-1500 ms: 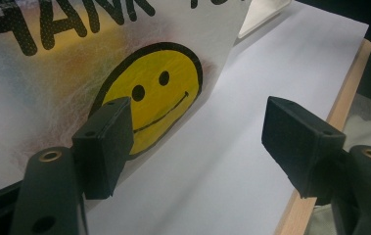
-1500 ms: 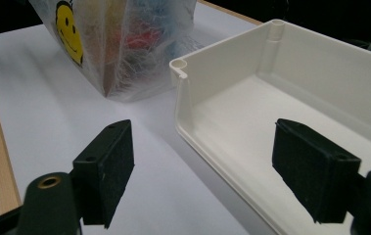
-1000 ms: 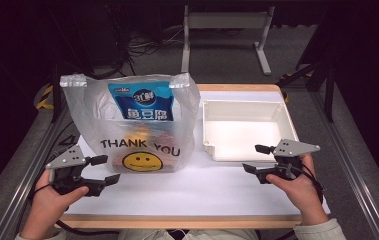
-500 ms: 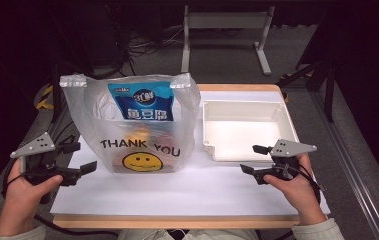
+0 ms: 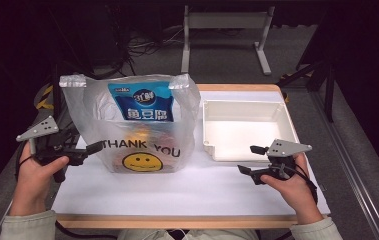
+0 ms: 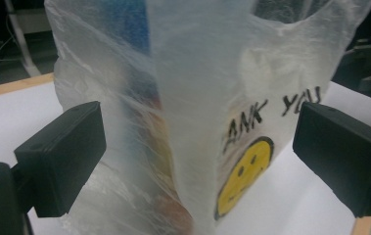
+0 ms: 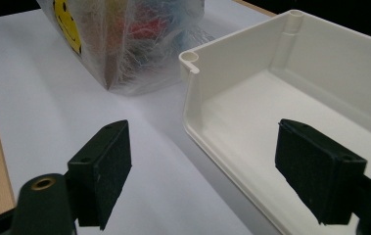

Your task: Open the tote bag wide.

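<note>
- Plastic bag stands full on the table, left of the white tray, which has nothing in it yet.
- Left tongs have just opened wide beside the bag, holding nothing.
- Right tongs gape, holding nothing either.
- Looks like unpacking hasn't started.

left gripper | jaws wide, just opened | plastic bag corner between, untouched | smiley print facing right

Bag: thin translucent plastic film, crinkled, slight sheen. Tray: smooth rigid white plastic, semi-gloss. Desk: matt white top, wood edge. Left claw pads: matt black, fine-textured.
</note>
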